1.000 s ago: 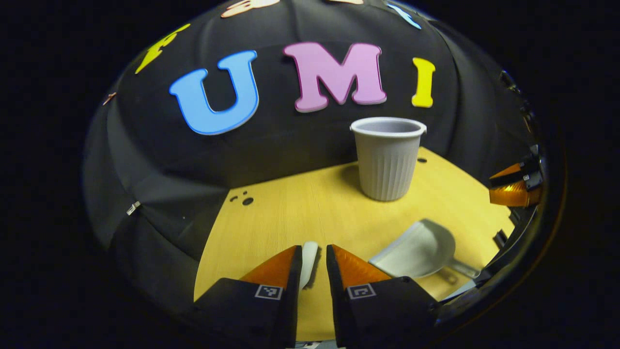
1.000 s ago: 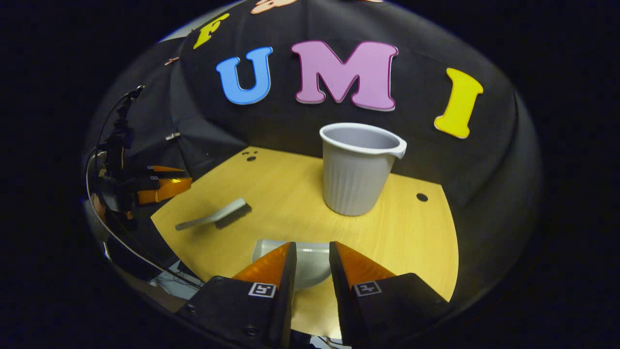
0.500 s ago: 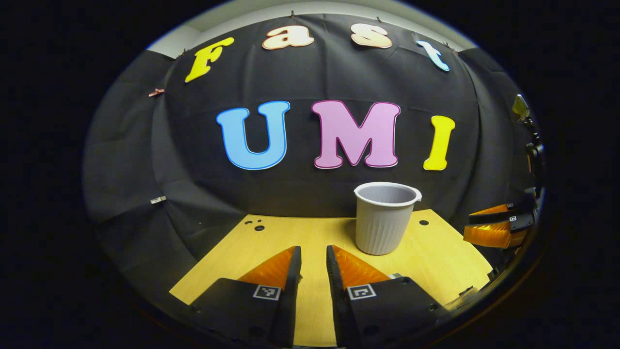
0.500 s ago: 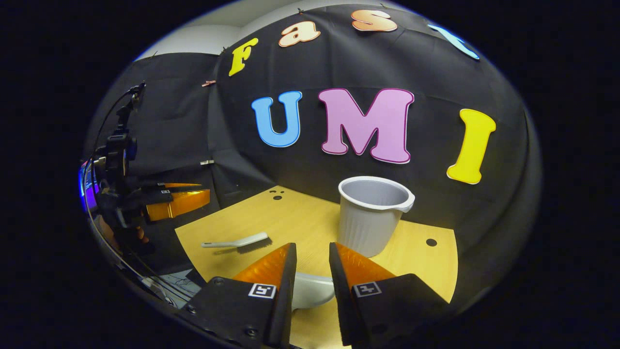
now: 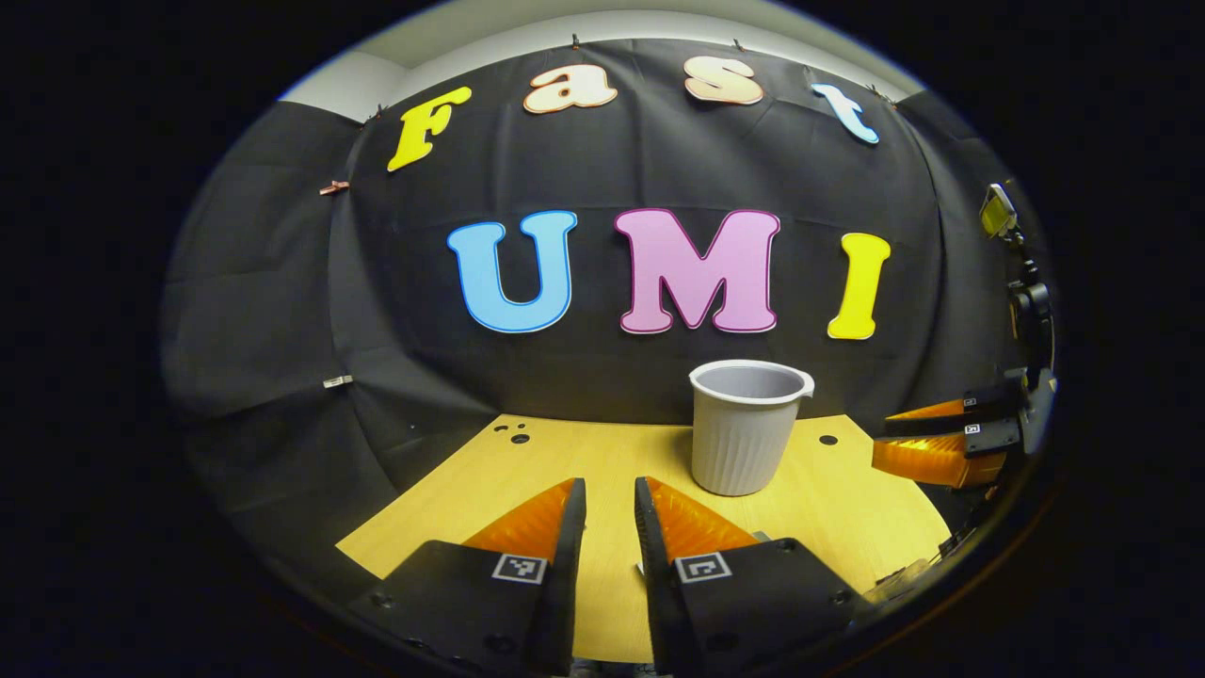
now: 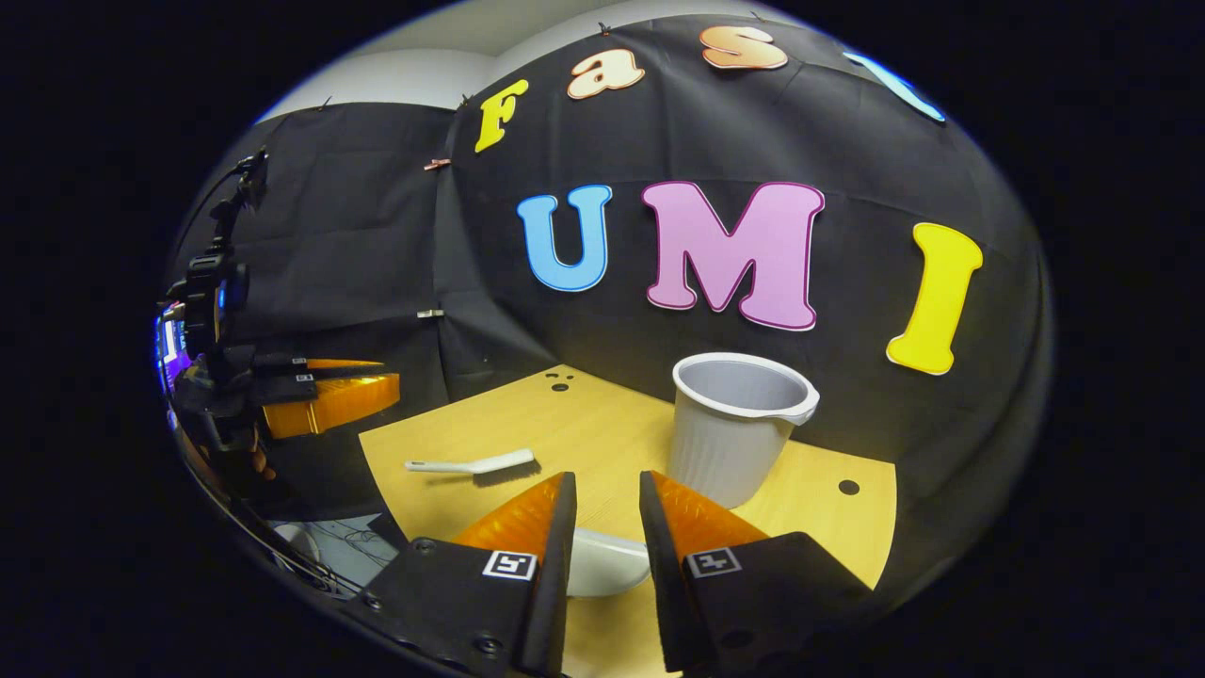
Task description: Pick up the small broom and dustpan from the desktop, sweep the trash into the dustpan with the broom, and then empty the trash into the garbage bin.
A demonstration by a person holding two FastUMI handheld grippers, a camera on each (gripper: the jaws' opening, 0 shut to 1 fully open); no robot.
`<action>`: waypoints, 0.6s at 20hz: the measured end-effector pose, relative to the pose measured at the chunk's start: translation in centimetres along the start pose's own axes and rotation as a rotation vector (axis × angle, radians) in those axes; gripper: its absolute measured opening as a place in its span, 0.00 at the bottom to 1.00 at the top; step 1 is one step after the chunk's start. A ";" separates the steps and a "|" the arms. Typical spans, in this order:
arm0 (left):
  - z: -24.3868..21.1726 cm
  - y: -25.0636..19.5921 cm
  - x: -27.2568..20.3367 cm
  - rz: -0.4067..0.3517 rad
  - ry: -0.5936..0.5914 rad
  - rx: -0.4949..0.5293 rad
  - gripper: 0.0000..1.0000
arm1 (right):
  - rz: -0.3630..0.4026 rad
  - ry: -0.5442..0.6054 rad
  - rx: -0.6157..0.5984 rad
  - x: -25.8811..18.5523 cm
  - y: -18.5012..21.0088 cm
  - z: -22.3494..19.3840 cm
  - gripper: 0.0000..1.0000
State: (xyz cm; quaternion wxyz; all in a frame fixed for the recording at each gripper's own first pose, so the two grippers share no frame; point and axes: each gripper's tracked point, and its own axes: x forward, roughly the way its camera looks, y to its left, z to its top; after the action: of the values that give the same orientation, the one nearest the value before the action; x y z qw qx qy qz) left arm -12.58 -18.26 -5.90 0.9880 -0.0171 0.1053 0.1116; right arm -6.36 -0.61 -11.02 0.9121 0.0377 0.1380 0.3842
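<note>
Flat, broom (image 6: 475,464) lies crosswise, handle left, bristles right

One bin (image 6: 734,428), one broom (image 6: 475,464), one dustpan (image 6: 602,562) (partly hidden) — and two grippers, left (image 5: 609,516) and right (image 6: 607,513).

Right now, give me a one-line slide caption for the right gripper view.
Right tool hovers open above the dustpan; broom lies flat left of the ribbed bin.
</note>
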 end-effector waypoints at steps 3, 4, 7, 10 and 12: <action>0.0 -1.1 0.1 -0.015 0.000 0.009 0.35 | 0.008 -0.002 -0.014 -0.3 -0.1 0.1 0.43; -0.1 -1.4 0.2 -0.020 0.007 0.012 0.35 | 0.006 -0.001 -0.018 -0.4 -0.1 0.0 0.43; 0.0 -1.7 0.2 -0.023 0.016 0.021 0.35 | 0.011 0.004 -0.019 -0.4 -0.3 -0.2 0.42; -0.2 -2.0 0.1 -0.026 0.025 0.025 0.35 | 0.007 -0.002 -0.014 -0.5 -0.6 0.0 0.43; -0.1 -1.8 0.0 -0.018 0.024 0.034 0.35 | 0.005 -0.006 -0.013 -0.3 -0.8 -0.2 0.43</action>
State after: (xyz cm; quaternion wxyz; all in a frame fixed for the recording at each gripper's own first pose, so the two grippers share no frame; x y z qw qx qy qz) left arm -12.21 -20.06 -5.94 0.9878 -0.0028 0.1191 0.1007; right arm -6.04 -1.37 -11.24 0.9118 0.0329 0.1327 0.3872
